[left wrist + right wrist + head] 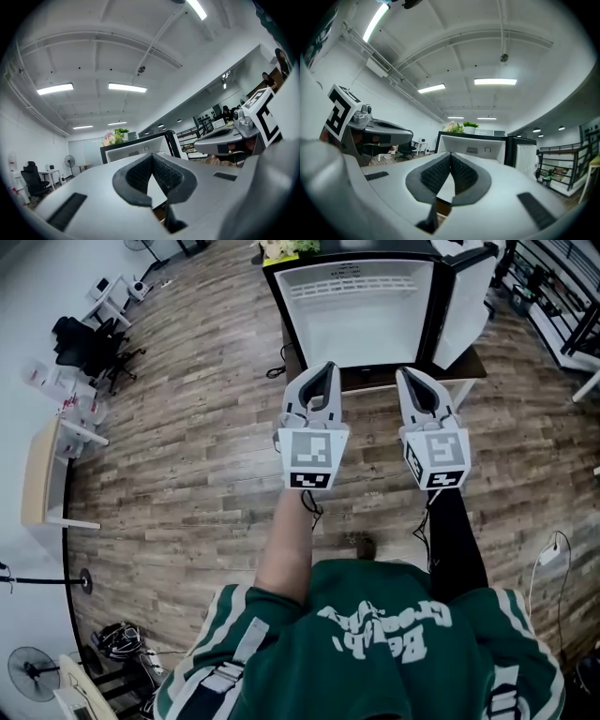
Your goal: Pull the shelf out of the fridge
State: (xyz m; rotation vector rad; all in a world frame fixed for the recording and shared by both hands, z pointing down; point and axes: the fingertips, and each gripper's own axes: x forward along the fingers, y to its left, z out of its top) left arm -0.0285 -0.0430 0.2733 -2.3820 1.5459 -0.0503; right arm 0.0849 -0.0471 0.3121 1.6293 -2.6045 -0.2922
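Observation:
A small black fridge (361, 315) stands open ahead on a low wooden stand, its white inside showing and its door (464, 306) swung out to the right. I cannot make out a shelf in it from here. My left gripper (327, 367) and right gripper (406, 374) are held side by side in the air short of the fridge, both pointing at it. In the left gripper view the left gripper (152, 157) has its pads together on nothing, with the fridge (136, 150) beyond. The right gripper (450, 154) looks the same before the fridge (473, 150).
Flowers (286, 247) sit on top of the fridge. Black office chairs (89, 343) and a light table (42, 474) stand at the left, metal racks (562, 306) at the right. A fan (33, 673) is at the lower left. The floor is wood planks.

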